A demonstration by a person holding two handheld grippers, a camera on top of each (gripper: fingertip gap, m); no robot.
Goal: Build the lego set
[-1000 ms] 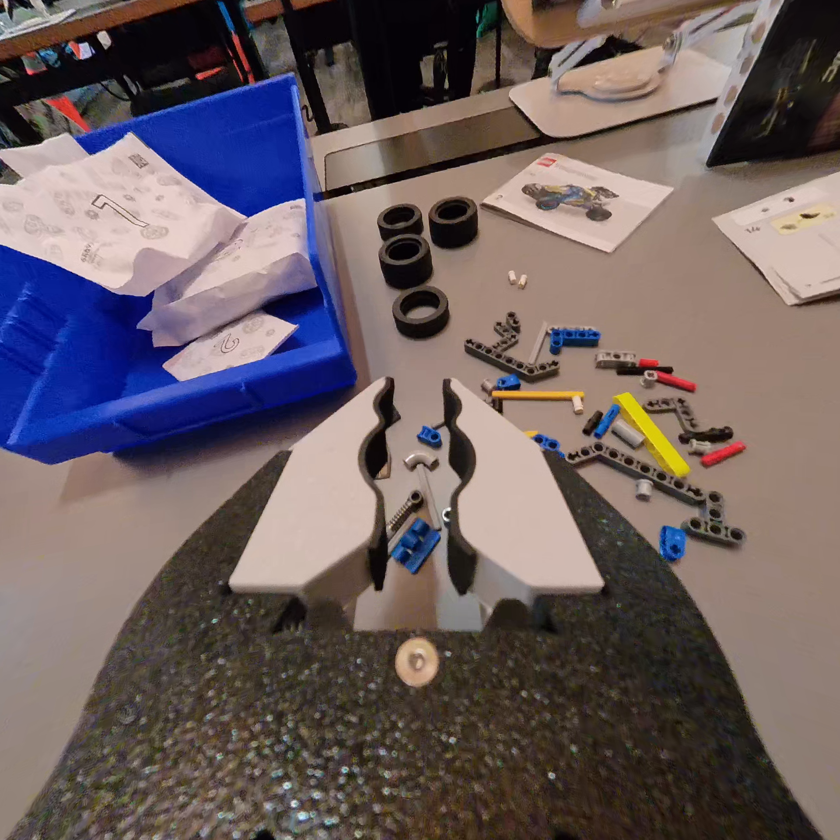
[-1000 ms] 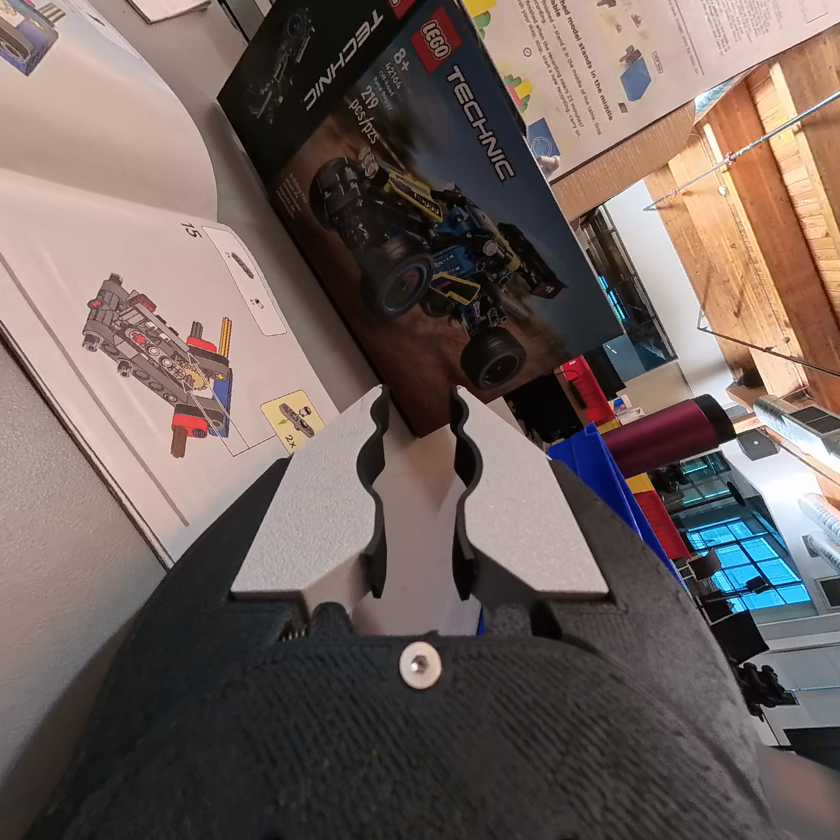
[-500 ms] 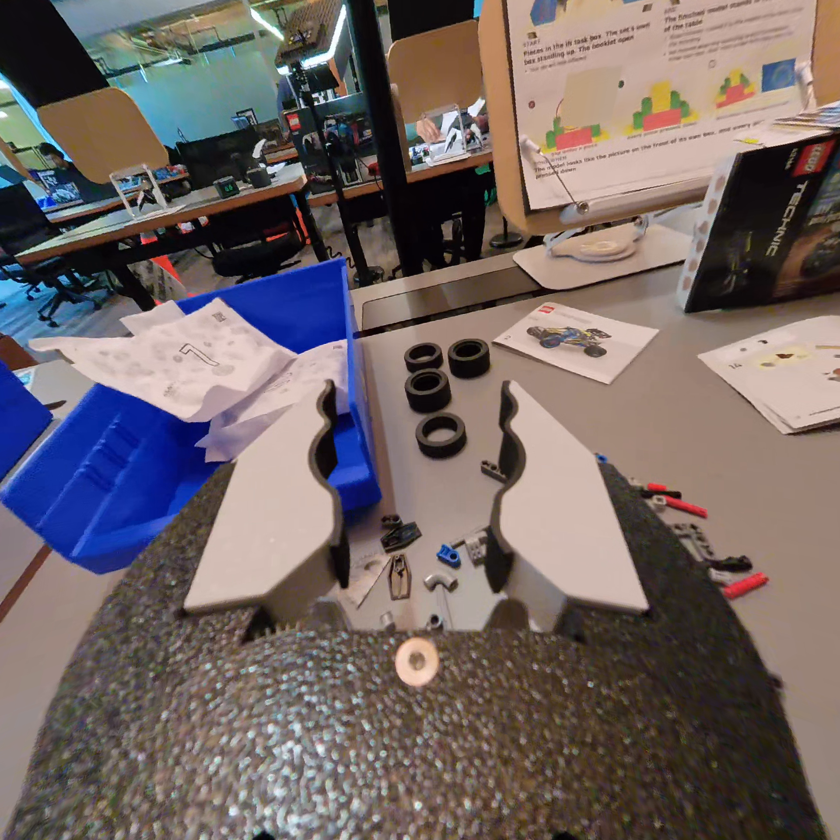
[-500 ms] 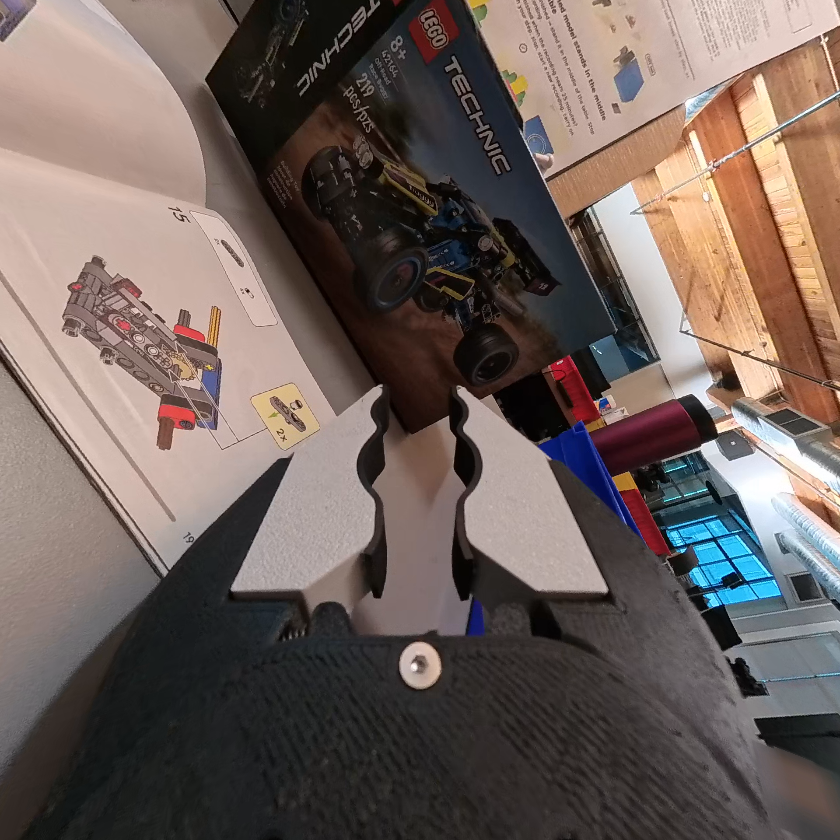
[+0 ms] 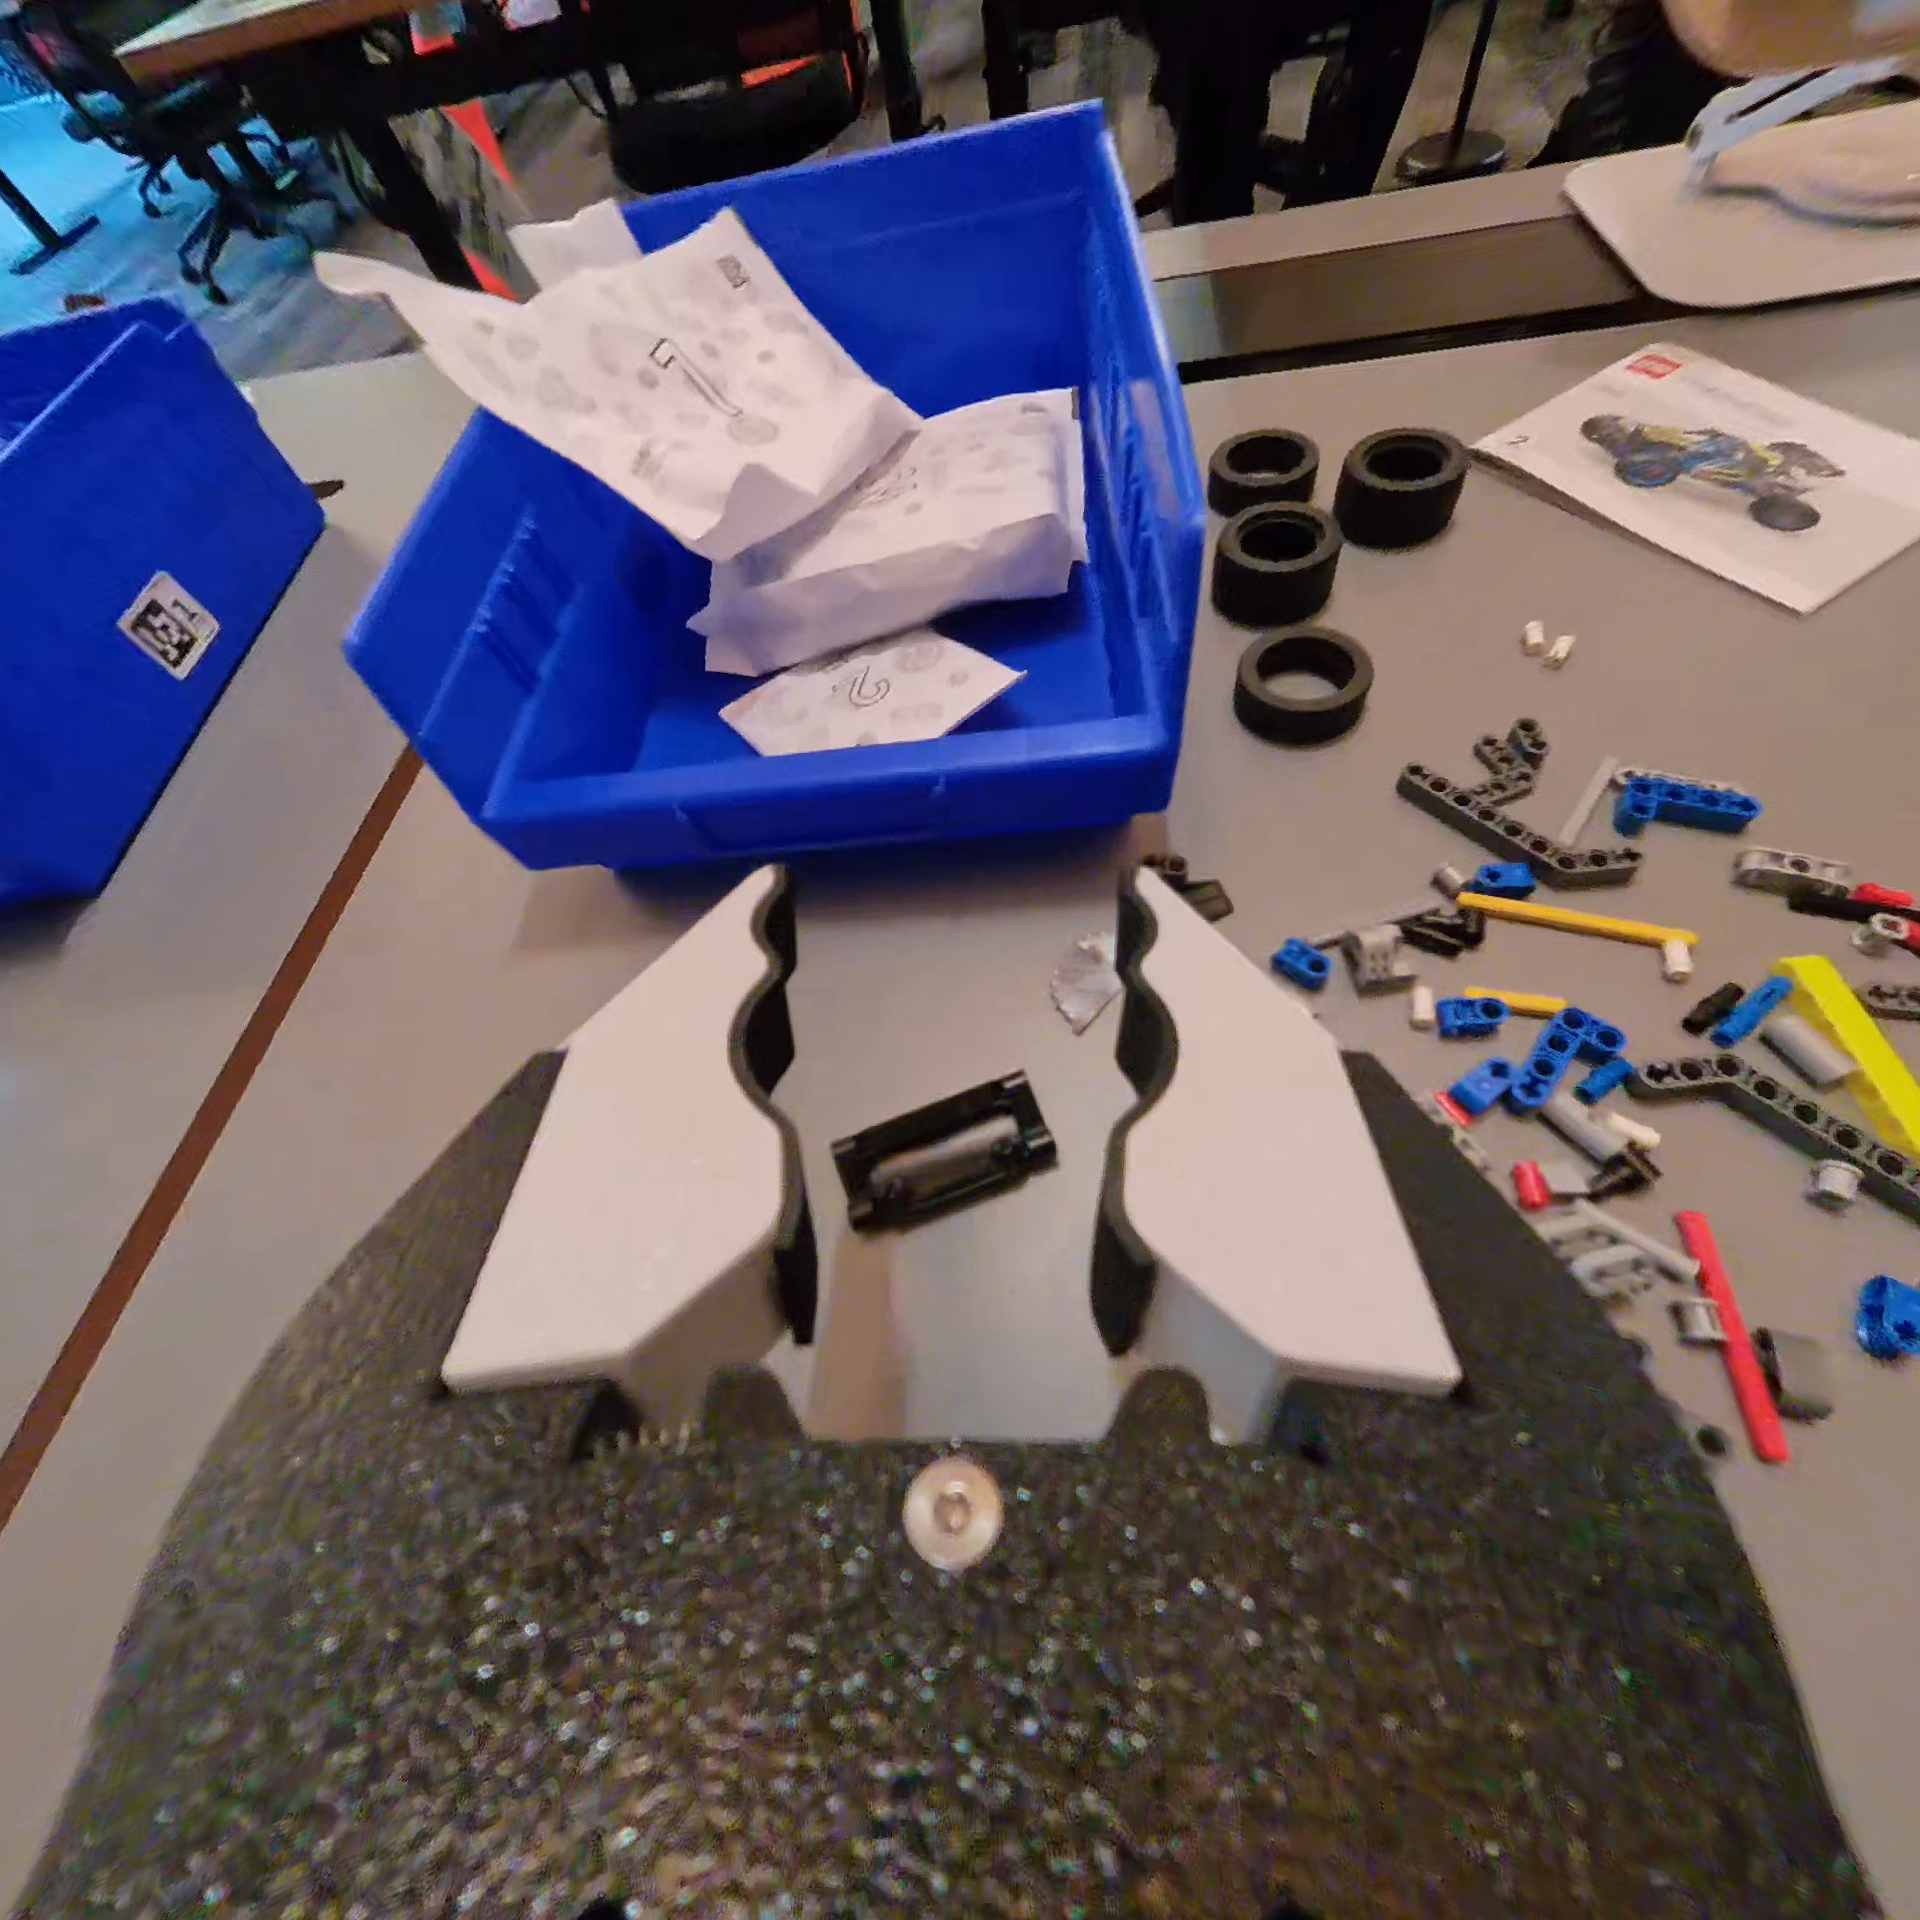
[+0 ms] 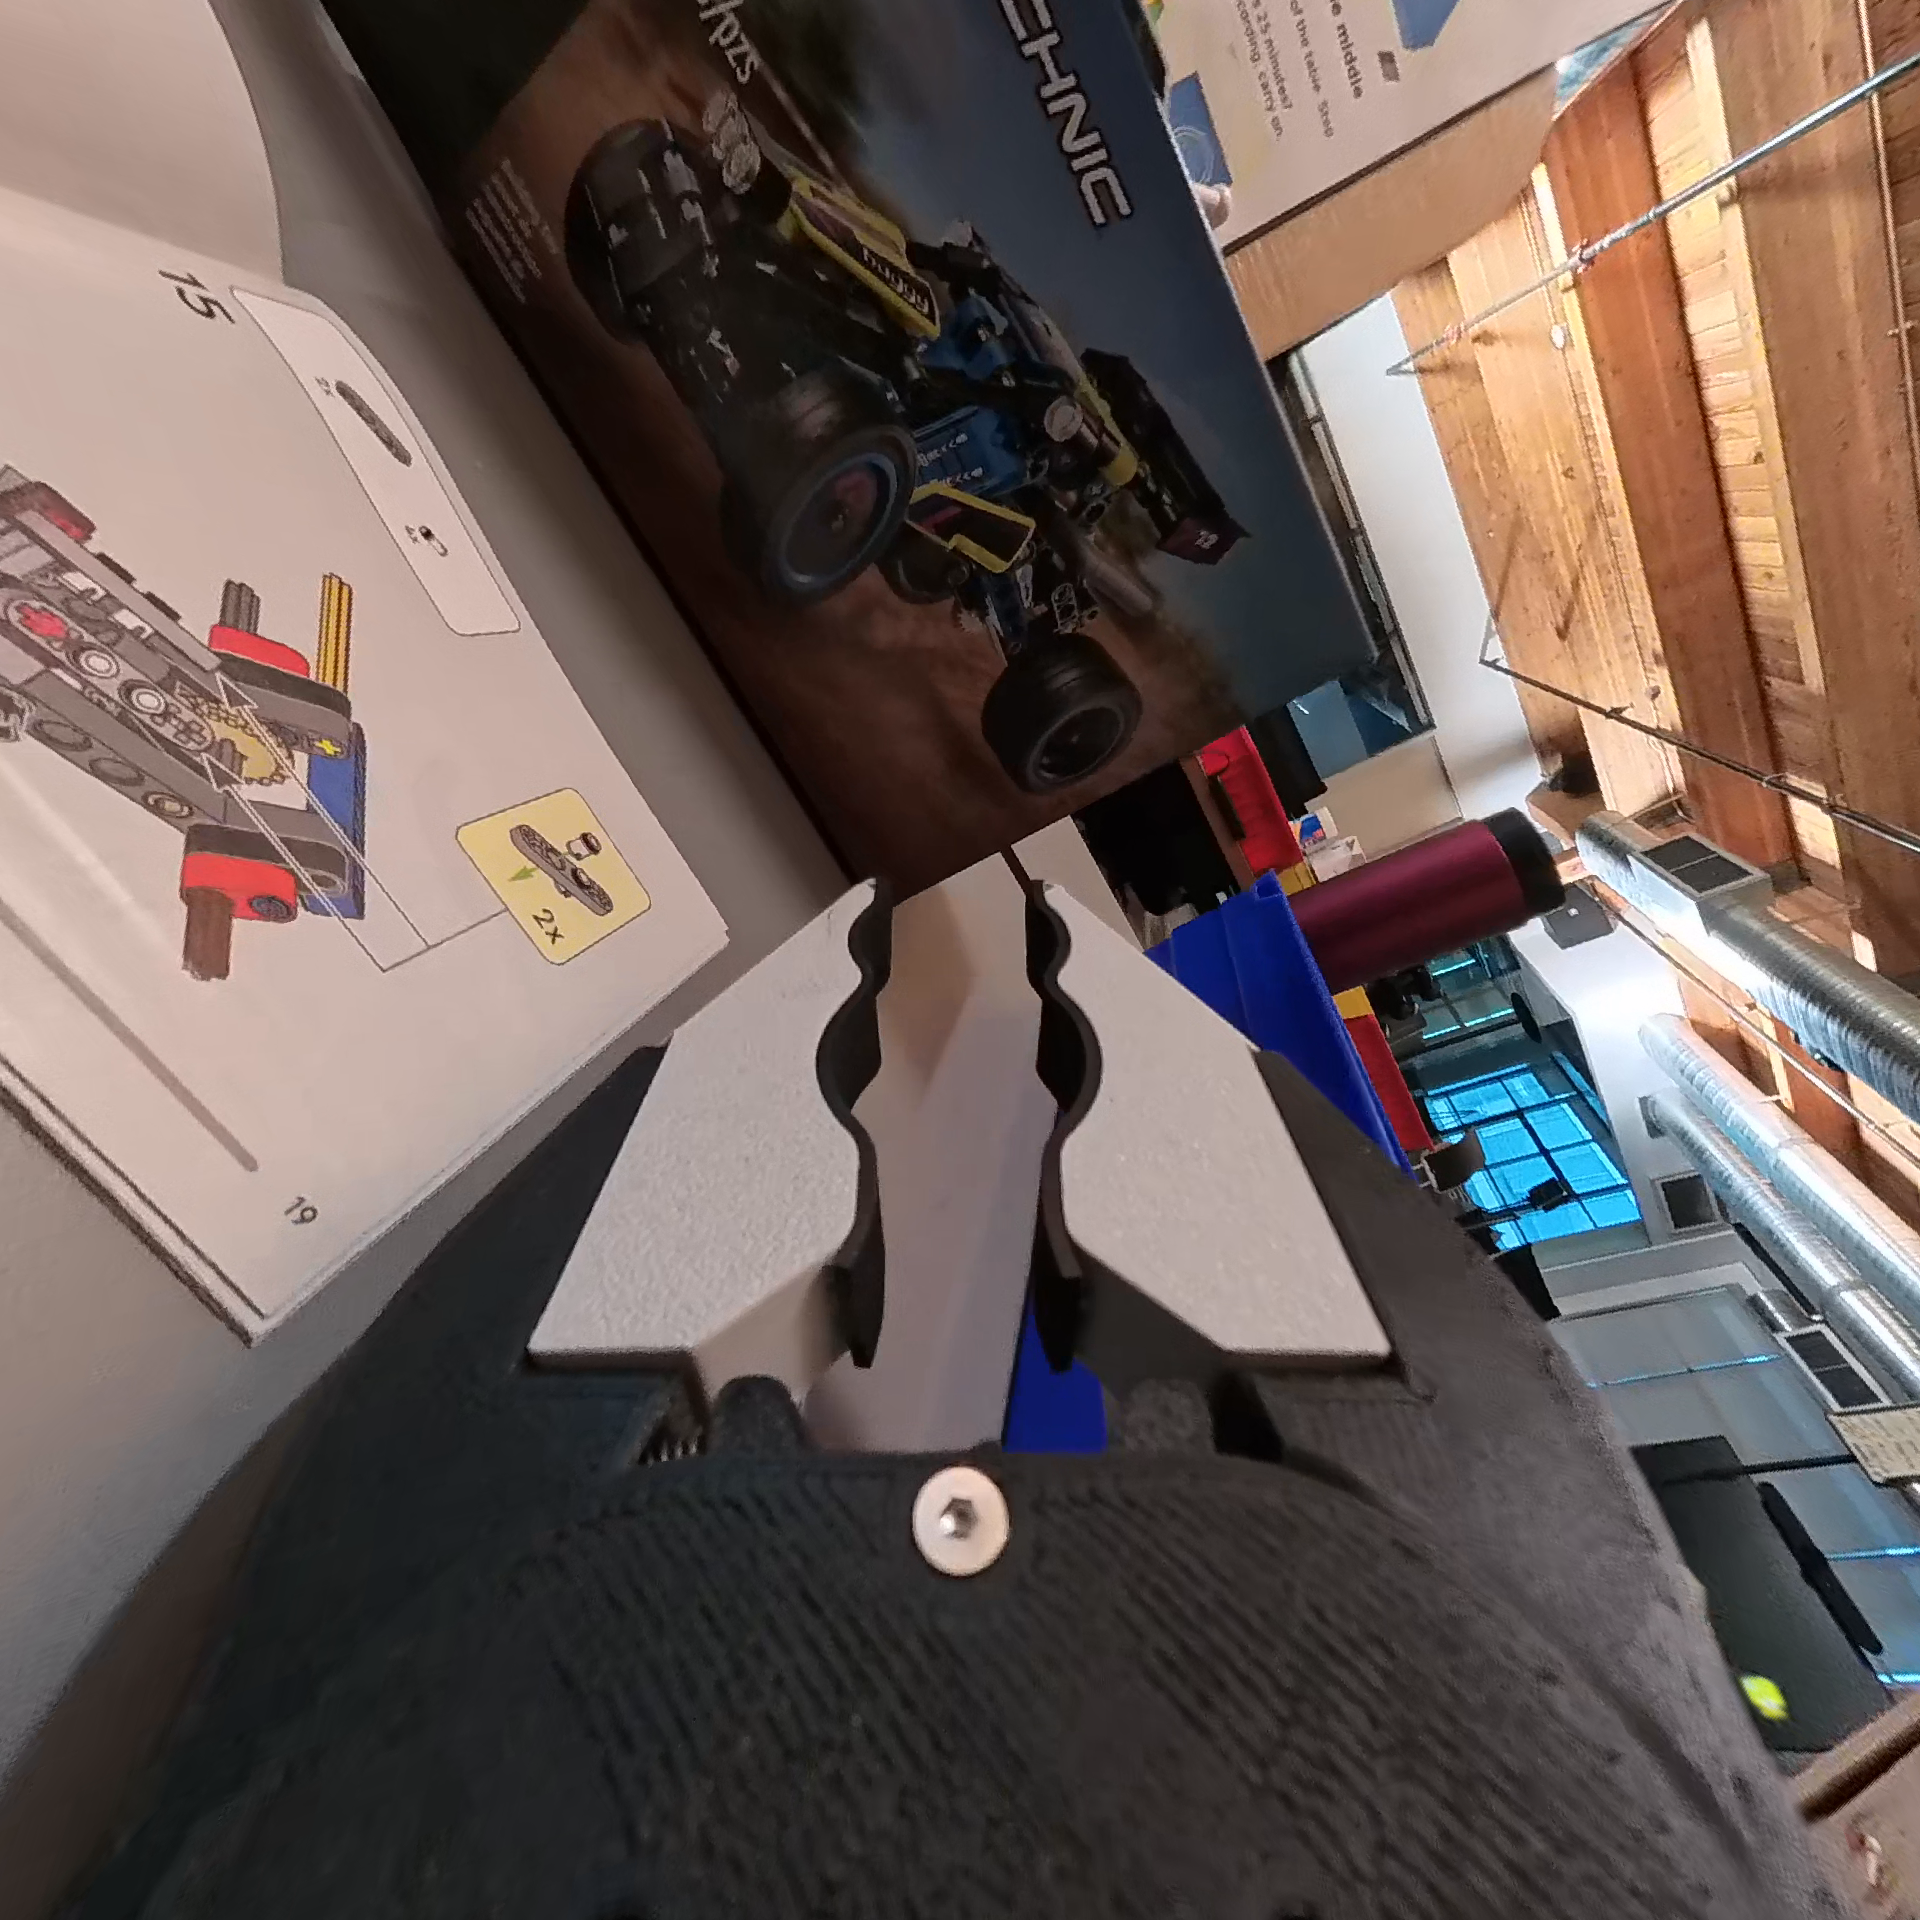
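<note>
Nothing built yet. My left tongs [image 5: 951,940] wide over black piece [image 5: 943,1149]. Right tongs [image 6: 956,914] narrow, empty. Pieces [image 5: 1621,997] loose.

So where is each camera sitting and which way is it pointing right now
Left wrist view: rides the left gripper, angled down at the table; open fingers frame a black piece, with the blue bin, tyres and loose parts beyond.
Right wrist view: rides the right gripper, rolled sideways, facing the set box and open booklet; fingers slightly apart, holding nothing.
Shared: the same grey table; neither shows the other gripper.
</note>
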